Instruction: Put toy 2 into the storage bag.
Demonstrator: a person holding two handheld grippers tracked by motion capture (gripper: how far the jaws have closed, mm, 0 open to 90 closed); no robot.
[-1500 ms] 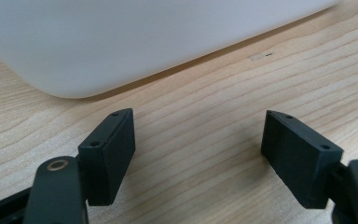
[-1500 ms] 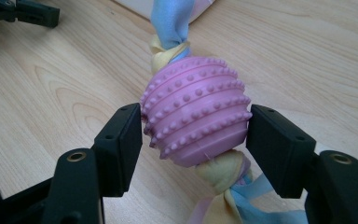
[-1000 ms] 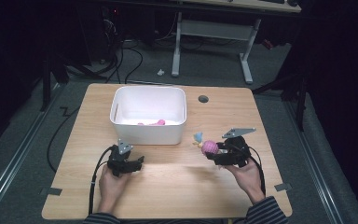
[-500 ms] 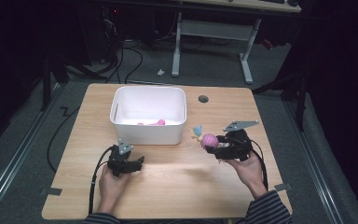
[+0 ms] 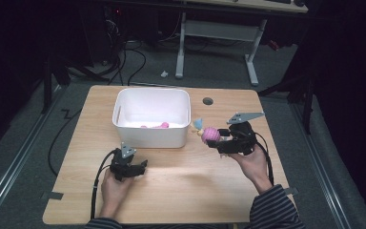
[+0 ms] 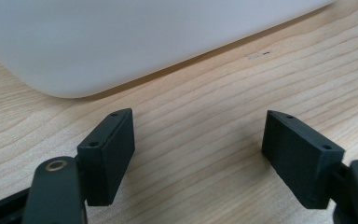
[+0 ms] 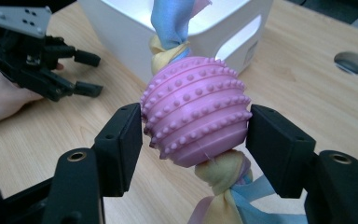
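At the near edge of the light wooden table (image 5: pixel 181 191), the left gripper (image 5: pixel 143 166) rests low on the wood, jaws spread wide with nothing but bare tabletop between them. Further in on the other side, the right gripper (image 5: pixel 208 139) hangs above the table, its jaws clamped on the sides of a pink knobbly rubber ball (image 7: pixel 196 109) threaded on a knotted blue, yellow and pink cloth strip (image 7: pixel 221 186), just beside the white rectangular plastic bin (image 5: pixel 151 138), which holds something pink (image 5: pixel 155 126).
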